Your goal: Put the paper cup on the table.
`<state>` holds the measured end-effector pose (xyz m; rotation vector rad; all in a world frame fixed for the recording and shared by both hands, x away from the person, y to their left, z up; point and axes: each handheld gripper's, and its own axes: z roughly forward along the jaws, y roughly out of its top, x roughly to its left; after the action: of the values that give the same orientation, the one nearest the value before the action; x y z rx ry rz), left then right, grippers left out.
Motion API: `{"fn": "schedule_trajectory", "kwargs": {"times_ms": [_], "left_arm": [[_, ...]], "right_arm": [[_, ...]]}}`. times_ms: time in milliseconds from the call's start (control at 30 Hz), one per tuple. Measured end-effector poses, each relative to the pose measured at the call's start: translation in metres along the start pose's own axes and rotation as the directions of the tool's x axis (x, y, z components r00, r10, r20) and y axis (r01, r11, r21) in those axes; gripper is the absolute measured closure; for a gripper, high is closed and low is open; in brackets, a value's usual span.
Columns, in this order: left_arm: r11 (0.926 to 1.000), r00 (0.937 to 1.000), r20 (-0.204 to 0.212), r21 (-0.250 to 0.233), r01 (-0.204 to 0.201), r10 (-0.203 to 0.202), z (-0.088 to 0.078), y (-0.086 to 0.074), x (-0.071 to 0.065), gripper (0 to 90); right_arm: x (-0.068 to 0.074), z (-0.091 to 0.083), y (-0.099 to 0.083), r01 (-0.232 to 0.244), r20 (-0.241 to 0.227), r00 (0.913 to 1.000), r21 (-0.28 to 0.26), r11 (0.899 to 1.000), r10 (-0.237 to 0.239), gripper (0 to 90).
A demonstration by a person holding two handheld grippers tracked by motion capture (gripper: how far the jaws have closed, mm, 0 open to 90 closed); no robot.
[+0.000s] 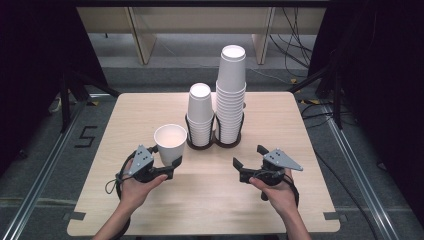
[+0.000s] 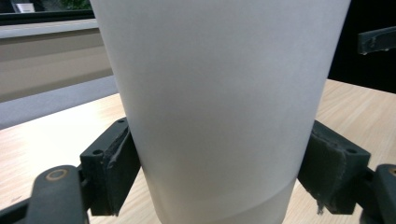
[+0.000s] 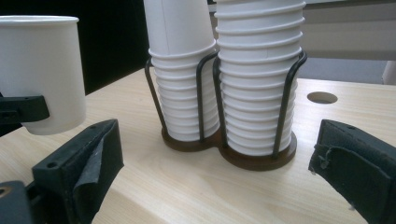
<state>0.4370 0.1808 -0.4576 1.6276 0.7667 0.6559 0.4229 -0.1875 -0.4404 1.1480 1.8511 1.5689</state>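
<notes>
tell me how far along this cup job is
Done: one cup is out of the holder, upright and clamped in the left gripper. In hand: that cup is held just above the table. Left: setting it down or passing it on, I can't tell which. The right gripper is open and empty, and both stacks look well stocked.
</notes>
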Motion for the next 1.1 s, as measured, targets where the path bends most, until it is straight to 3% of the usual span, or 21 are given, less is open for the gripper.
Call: {"fn": "schedule_trajectory", "kwargs": {"times_ms": [133,167,233,267,367,433,500,600,733,900,967,1033,1067,1100], "left_arm": [[1.0,0.999,-0.044,0.002,0.002,-0.001,-0.005,-0.005,0.007,20.2],[1.0,0.9983,-0.058,0.007,0.001,-0.001,-0.007,-0.006,0.009,20.3],[0.9999,0.9968,-0.08,0.01,0.008,-0.007,-0.01,-0.008,0.014,20.2],[0.9999,0.9955,-0.094,0.013,0.007,-0.005,-0.012,-0.01,0.017,20.2],[0.9998,0.9926,-0.121,0.018,0.013,-0.011,-0.016,-0.015,0.023,20.2],[0.9995,0.9905,-0.137,0.026,0.019,-0.016,-0.019,-0.019,0.027,20.2],[0.9989,0.9866,-0.161,0.036,0.029,-0.023,-0.023,-0.024,0.033,20.2],[0.9987,0.9821,-0.184,0.024,0.045,-0.039,-0.026,-0.031,0.04,20.2],[0.9976,0.9721,-0.231,0.046,0.052,-0.04,-0.033,-0.037,0.049,20.1],[0.9952,0.9614,-0.27,0.062,0.075,-0.056,-0.038,-0.045,0.057,20.2],[0.9942,0.9562,-0.285,0.065,0.086,-0.064,-0.039,-0.048,0.06,20.2],[0.9922,0.9511,-0.302,0.08,0.095,-0.067,-0.041,-0.05,0.063,20.2],[0.9914,0.9496,-0.305,0.081,0.103,-0.074,-0.041,-0.051,0.065,20.1],[0.9908,0.9484,-0.307,0.082,0.107,-0.077,-0.041,-0.051,0.066,20.1]], "right_arm": [[-0.004,-0.001,-0.002,0.03,0.023,0.9993,-0.007,1.0,-0.03,2.5],[-0.003,-0.001,-0.003,0.0,0.013,0.9999,-0.008,1.0,0.0,2.5],[-0.004,-0.001,-0.004,0.003,0.02,0.9998,-0.001,1.0,-0.003,2.5],[-0.003,-0.002,-0.005,-0.018,0.019,0.9997,-0.003,1.0,0.018,2.6],[-0.007,-0.002,-0.006,0.02,0.032,0.9993,-0.011,1.0,-0.02,2.6],[-0.005,-0.003,-0.006,-0.024,0.03,0.9993,0.007,1.0,0.024,2.6],[-0.008,-0.002,-0.007,0.006,0.028,0.9996,-0.011,1.0,-0.006,2.6],[-0.008,-0.003,-0.007,-0.009,0.029,0.9995,0.005,1.0,0.009,2.6],[-0.011,-0.004,-0.006,0.016,0.044,0.9989,-0.003,1.0,-0.016,2.7],[-0.01,-0.004,-0.007,-0.016,0.037,0.9992,0.002,1.0,0.016,2.7],[-0.012,-0.003,-0.007,0.014,0.049,0.9987,0.004,1.0,-0.015,2.7],[-0.008,-0.005,-0.007,-0.045,0.043,0.9981,0.014,0.999,0.045,2.7],[-0.012,-0.004,-0.006,0.012,0.05,0.9987,0.001,1.0,-0.012,2.7],[-0.012,-0.004,-0.006,0.008,0.048,0.9988,0.002,1.0,-0.008,2.7]]}}
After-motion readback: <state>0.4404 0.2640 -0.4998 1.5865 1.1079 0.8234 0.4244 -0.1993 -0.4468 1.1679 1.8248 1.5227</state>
